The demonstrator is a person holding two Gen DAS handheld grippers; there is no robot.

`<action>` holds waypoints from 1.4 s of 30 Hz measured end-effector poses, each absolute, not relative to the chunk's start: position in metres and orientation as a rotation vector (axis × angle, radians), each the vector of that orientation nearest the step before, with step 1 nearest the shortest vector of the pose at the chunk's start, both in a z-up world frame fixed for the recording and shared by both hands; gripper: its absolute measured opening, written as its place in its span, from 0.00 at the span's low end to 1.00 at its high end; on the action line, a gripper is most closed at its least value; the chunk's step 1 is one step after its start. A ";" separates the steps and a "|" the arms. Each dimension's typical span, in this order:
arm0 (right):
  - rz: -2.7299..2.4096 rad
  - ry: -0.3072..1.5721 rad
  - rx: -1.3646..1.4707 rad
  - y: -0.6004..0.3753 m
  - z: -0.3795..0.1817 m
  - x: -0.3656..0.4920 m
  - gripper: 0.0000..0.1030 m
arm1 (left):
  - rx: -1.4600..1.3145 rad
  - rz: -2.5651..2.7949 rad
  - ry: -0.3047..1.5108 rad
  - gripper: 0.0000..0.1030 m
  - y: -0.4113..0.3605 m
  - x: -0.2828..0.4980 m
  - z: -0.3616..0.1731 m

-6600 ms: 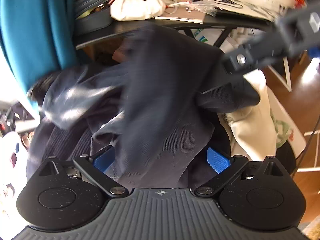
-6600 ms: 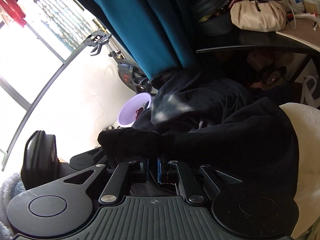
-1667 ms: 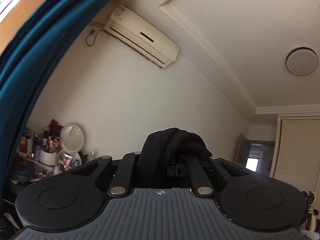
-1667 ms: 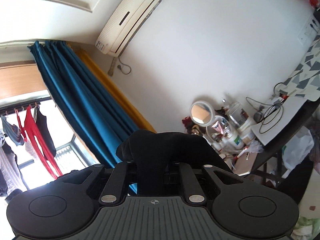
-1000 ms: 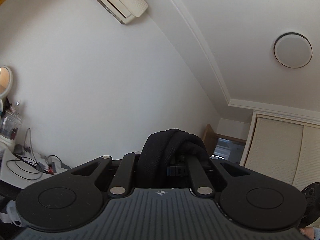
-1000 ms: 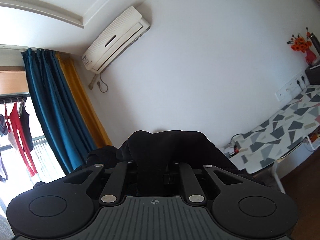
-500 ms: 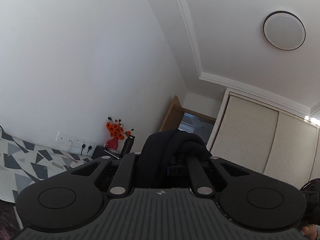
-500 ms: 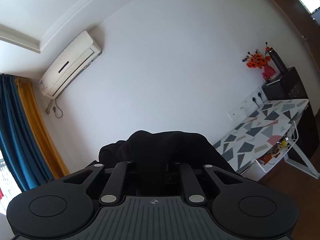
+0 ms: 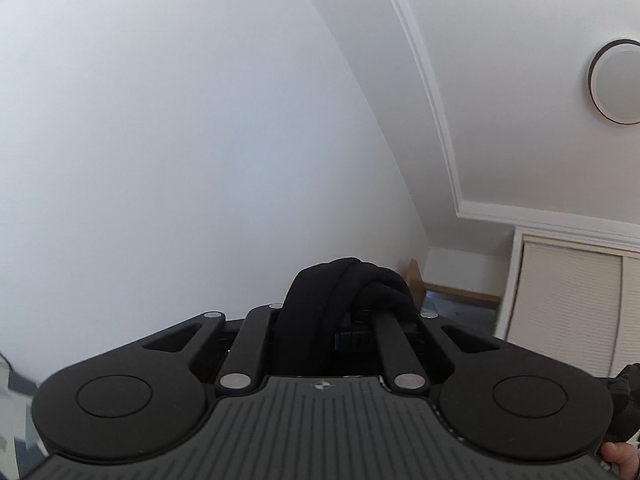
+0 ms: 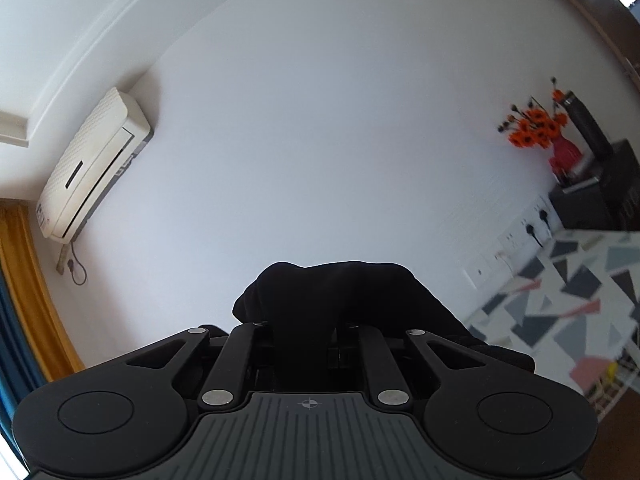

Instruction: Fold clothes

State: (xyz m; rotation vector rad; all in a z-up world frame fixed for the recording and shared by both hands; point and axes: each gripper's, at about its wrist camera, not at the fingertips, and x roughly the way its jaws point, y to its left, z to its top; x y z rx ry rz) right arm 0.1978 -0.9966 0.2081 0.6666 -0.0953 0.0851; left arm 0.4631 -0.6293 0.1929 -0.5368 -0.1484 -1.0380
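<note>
My left gripper [image 9: 325, 322] is shut on a bunched fold of a black garment [image 9: 316, 300], which bulges up over its fingertips. My right gripper [image 10: 306, 328] is shut on another part of the same black garment [image 10: 340, 292], which drapes over the tips and down to the right. Both grippers are raised high and point up at the walls and ceiling. The rest of the garment hangs below both views and is hidden.
In the left wrist view I see a white wall, a ceiling lamp [image 9: 616, 80], a wardrobe [image 9: 572, 300] and a doorway. In the right wrist view I see an air conditioner [image 10: 92, 164], a yellow curtain [image 10: 28, 292], orange flowers [image 10: 536, 128] and a patterned table [image 10: 568, 296].
Both grippers stay shut on the black garment. The left view has swung back left along the wall and tilted up; the right view has turned further right, towards the flowers and the patterned table.
</note>
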 end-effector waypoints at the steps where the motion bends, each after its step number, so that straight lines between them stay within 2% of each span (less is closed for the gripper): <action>1: 0.106 -0.121 0.653 -1.006 0.218 0.221 0.10 | -0.544 -1.003 -0.190 0.10 -0.629 0.474 0.199; 5: 0.129 -0.205 0.597 -1.044 0.240 0.305 0.10 | -0.545 -0.859 -0.249 0.10 -0.627 0.509 0.204; 9: 0.040 -0.157 0.587 -1.077 0.215 0.384 0.10 | -0.463 -0.705 -0.145 0.10 -0.639 0.540 0.173; 18: -0.144 0.372 0.664 -1.142 0.013 0.550 0.10 | -0.225 -0.433 0.377 0.10 -0.714 0.604 0.015; 21: -0.148 0.498 0.639 -1.152 -0.045 0.583 0.10 | -0.166 -0.412 0.469 0.10 -0.740 0.607 -0.025; 27: -0.069 0.693 0.604 -1.160 -0.118 0.610 0.11 | -0.116 -0.373 0.629 0.11 -0.814 0.632 -0.073; 34: 0.151 0.799 0.489 -1.164 -0.143 0.623 0.12 | -0.087 -0.211 0.859 0.14 -0.883 0.659 -0.117; 42: 0.273 0.820 0.375 -1.173 -0.144 0.642 0.10 | 0.006 -0.108 0.899 0.14 -0.916 0.678 -0.139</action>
